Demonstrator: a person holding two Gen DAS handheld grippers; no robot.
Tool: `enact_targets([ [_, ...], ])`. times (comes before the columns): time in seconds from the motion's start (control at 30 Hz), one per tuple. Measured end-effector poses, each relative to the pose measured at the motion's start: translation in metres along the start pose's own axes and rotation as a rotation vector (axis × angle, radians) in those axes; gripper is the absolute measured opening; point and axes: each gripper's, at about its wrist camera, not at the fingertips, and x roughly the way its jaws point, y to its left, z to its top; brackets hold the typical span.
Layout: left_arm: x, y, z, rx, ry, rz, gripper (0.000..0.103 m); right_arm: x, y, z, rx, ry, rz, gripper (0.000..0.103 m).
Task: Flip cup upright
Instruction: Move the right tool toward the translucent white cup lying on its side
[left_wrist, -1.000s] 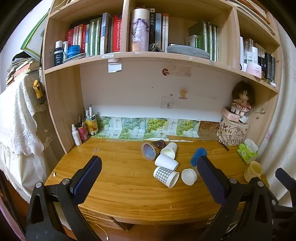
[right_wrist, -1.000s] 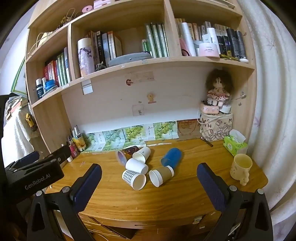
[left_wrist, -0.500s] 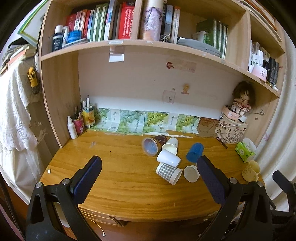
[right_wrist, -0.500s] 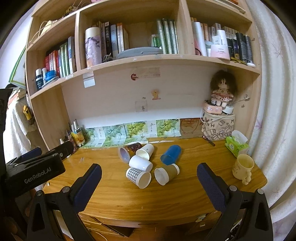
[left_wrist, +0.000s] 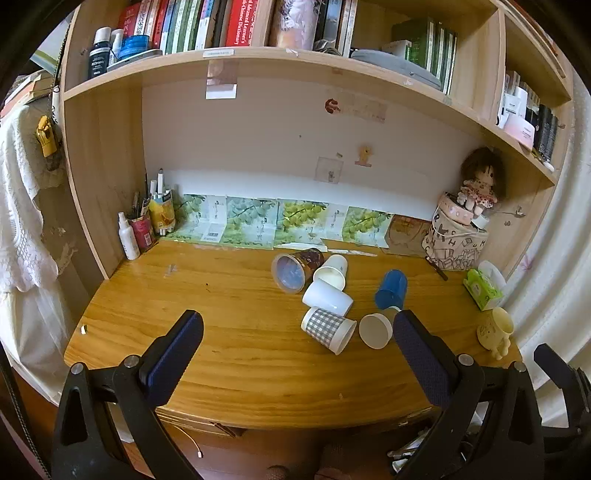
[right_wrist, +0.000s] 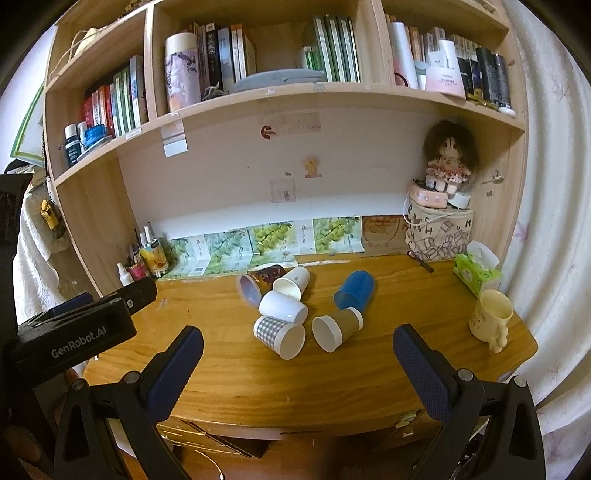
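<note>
Several cups lie on their sides in a cluster on the wooden desk (left_wrist: 221, 295): a checked cup (left_wrist: 327, 329) (right_wrist: 279, 334), a white cup (left_wrist: 327, 298) (right_wrist: 282, 307), a second white cup (left_wrist: 331, 271) (right_wrist: 291, 282), a brown patterned cup (left_wrist: 295, 267) (right_wrist: 255, 282), a kraft-sleeved cup (left_wrist: 376, 328) (right_wrist: 336, 326) and a blue cup (left_wrist: 390, 289) (right_wrist: 354, 290). My left gripper (left_wrist: 295, 350) is open and empty, short of the desk's front edge. My right gripper (right_wrist: 297, 360) is open and empty, also in front of the cluster.
A yellow mug (right_wrist: 491, 319) stands upright at the desk's right end, with a green tissue pack (right_wrist: 476, 271) behind it. A printed bag with a doll (right_wrist: 439, 229) sits at back right. Bottles and pen pots (left_wrist: 146, 225) stand at back left. Shelves hang above.
Both grippers have moved forward toward the desk, so the cups look larger and closer. The cups have not moved. Both jaws stay open.
</note>
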Motion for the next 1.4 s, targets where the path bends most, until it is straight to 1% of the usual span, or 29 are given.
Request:
enact_targets([
  [0.2, 0.011, -0.011, 0.006, 0.002, 0.011, 0.016, 0.103, 0.012, -0.010, 0.003, -0.013, 0.012, 0.013, 0.103],
  [0.33, 0.018, -0.020, 0.010, -0.002, 0.009, 0.034, 0.103, 0.023, -0.019, 0.009, -0.030, 0.009, 0.038, 0.103],
  [0.83, 0.062, -0.051, 0.041, -0.099, -0.008, 0.133, 0.103, 0.078, -0.059, 0.053, -0.161, -0.021, 0.157, 0.103],
  [1.0, 0.077, -0.058, 0.048, -0.136, 0.000, 0.169, 0.103, 0.101, -0.070, 0.068, -0.212, -0.023, 0.206, 0.103],
  [1.13, 0.089, -0.063, 0.052, -0.158, 0.021, 0.198, 0.103, 0.119, -0.076, 0.076, -0.266, -0.011, 0.245, 0.103],
  [1.4, 0.106, -0.065, 0.053, -0.205, 0.062, 0.259, 0.103, 0.154, -0.080, 0.087, -0.445, -0.013, 0.325, 0.103],
])
